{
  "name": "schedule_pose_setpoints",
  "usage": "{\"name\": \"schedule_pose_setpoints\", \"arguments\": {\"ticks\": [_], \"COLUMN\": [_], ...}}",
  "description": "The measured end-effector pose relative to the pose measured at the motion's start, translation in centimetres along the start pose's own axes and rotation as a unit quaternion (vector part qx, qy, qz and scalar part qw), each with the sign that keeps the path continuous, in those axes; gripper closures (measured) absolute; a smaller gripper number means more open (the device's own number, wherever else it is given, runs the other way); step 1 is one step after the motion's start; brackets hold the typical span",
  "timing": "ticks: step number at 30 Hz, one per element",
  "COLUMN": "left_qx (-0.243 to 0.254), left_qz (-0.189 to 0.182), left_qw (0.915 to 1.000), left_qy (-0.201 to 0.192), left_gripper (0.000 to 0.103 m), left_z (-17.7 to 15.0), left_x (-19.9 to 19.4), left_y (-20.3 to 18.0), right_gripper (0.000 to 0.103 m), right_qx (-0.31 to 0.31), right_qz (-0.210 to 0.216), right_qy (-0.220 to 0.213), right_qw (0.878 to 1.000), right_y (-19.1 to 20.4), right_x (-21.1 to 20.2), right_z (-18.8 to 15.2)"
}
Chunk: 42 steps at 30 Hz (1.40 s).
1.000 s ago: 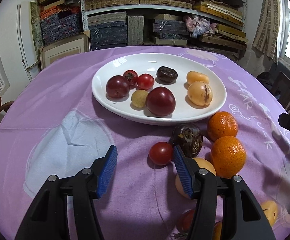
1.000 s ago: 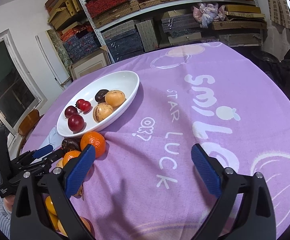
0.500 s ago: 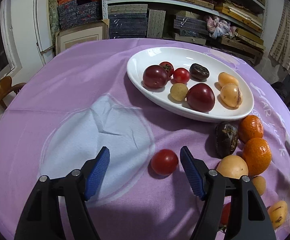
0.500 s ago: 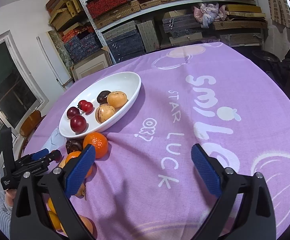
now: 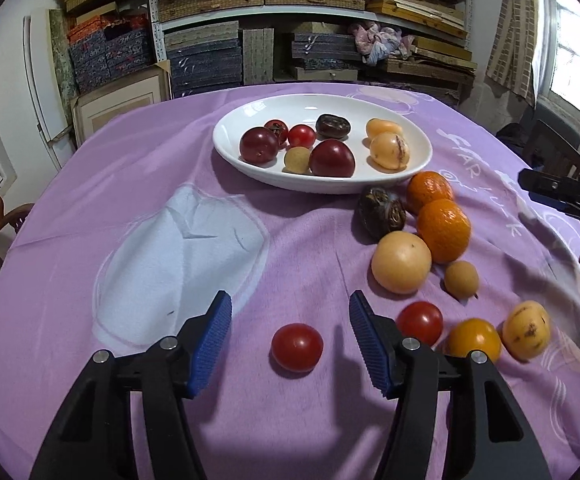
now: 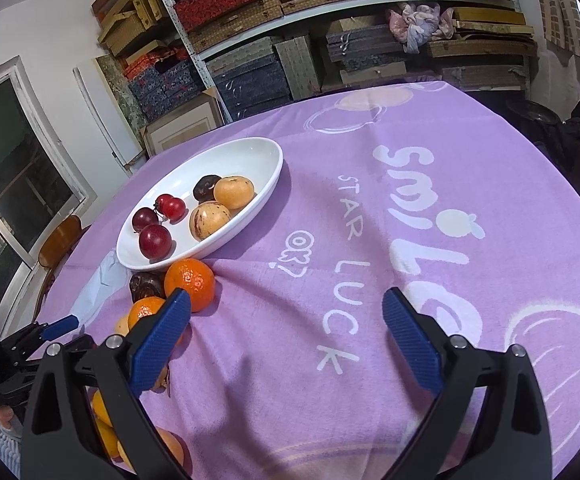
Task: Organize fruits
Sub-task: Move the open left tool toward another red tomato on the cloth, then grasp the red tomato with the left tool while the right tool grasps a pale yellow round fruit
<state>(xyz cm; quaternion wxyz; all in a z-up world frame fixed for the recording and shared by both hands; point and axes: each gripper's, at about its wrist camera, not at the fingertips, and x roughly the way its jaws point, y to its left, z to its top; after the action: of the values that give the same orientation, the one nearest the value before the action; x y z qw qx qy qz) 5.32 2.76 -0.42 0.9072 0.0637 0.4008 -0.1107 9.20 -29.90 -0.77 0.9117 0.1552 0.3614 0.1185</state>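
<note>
Fruits: scattered over purple cloth on the surface (image 5: 90,208), part in white plate (image 5: 417,168) at far centre, part loose to near right of it.
Change, left tool (image 5: 290,342): now framing a lone red tomato (image 5: 297,347), which a second ago sat off beside the right finger; jaws just closing, tomato between the blue pads (image 5: 212,344) but clear of both, nothing gripped.
Change, right tool (image 6: 288,338): none; same spot over the printed lettering, jaws spread wide, nothing between them.
Meaning for task: tomato lined up as next pick, likely bound for the plate; grip not yet made, so sorting only partly done.
Plate contents: two dark red plums, two small red tomatoes, one small tan fruit, one dark wrinkled fruit, two pale orange ones.
Loose group, larger: two oranges (image 5: 443,230) touching, nearer plate edge; pale round fruit (image 5: 401,262) just near of them; dark wrinkled fruit (image 5: 381,213) just beside the plate.
Loose group, smaller: tan longan-like fruit (image 5: 461,279), second red tomato (image 5: 419,322) beside right finger, yellow-orange fruit (image 5: 474,339), speckled yellow fruit (image 5: 526,330) at near right.
Target tomato: smooth, round, glossy, apart from the rest; likely to roll if nudged.
</note>
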Motion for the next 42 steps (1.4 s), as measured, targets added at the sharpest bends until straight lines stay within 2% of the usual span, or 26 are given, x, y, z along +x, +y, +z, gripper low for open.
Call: {"name": "schedule_pose_setpoints", "arguments": {"ticks": [3,5,7,11,16,19,20,21,24,26,32,35,37,40,42], "left_qx": [0.012,0.013,0.004,-0.033,-0.043,-0.04,-0.043,-0.049,-0.069,-0.076,-0.063,-0.054,-0.053,-0.059,-0.067], "left_qz": [-0.014,-0.012,-0.02,-0.03,-0.038,-0.028,-0.03,-0.034,-0.037,-0.036,-0.036,-0.038,-0.04,-0.043,-0.04], "left_qw": [0.9997,0.9998,0.9998,0.999,0.9983,0.9988,0.9986,0.9981,0.9968,0.9963,0.9972,0.9977,0.9976,0.9972,0.9968], "left_qy": [0.016,0.012,0.004,0.012,0.009,0.008,0.013,0.015,0.016,0.016,0.017,0.016,0.015,0.014,0.013], "left_gripper": [0.041,0.041,0.041,0.041,0.041,0.041,0.042,0.049,0.058,0.062,0.063,0.075,0.076,0.077,0.077], "left_z": [-1.3,-1.9,-2.1,-2.1,-2.8,-3.0,-3.0,-3.0,-3.1,-3.0,-3.0,-3.0,-2.9,-2.9,-3.0], "left_x": [-1.0,-1.3,-1.3,-0.2,-0.4,-0.1,0.2,0.3,0.3,0.2,0.2,0.1,0.1,0.1,0.0], "left_y": [-0.2,-0.4,-0.3,0.0,0.2,0.2,0.3,0.5,1.4,1.7,1.4,0.7,0.6,0.8,1.1], "right_gripper": [0.008,0.008,0.008,0.008,0.008,0.008,0.008,0.008,0.008,0.008,0.008,0.008,0.008,0.008,0.008], "right_qx": [-0.004,-0.004,-0.004,-0.003,-0.002,-0.009,-0.01,-0.01,-0.007,-0.007,-0.015,-0.019,-0.025,-0.064,-0.133], "right_qz": [-0.002,-0.003,-0.003,-0.007,-0.006,-0.007,-0.007,-0.007,-0.007,-0.007,-0.007,-0.005,0.001,0.02,0.042], "right_qy": [0.004,0.005,0.005,0.005,0.006,0.007,0.008,0.009,0.008,0.008,0.01,0.012,0.016,0.026,0.04], "right_qw": [1.0,1.0,1.0,1.0,1.0,1.0,1.0,1.0,1.0,1.0,1.0,1.0,1.0,0.997,0.989], "right_y": [0.1,0.1,0.2,-0.1,-0.3,-0.1,-0.1,0.0,-0.1,-0.1,0.2,0.4,0.7,2.3,4.4], "right_x": [0.3,0.3,0.4,0.5,0.6,0.6,0.7,0.7,0.7,0.7,0.7,0.7,0.6,0.1,-0.6], "right_z": [-0.1,-0.3,-0.2,-0.3,-0.3,-0.4,-0.4,-0.4,-0.4,-0.4,-0.5,-0.5,-0.5,-0.6,-1.0]}}
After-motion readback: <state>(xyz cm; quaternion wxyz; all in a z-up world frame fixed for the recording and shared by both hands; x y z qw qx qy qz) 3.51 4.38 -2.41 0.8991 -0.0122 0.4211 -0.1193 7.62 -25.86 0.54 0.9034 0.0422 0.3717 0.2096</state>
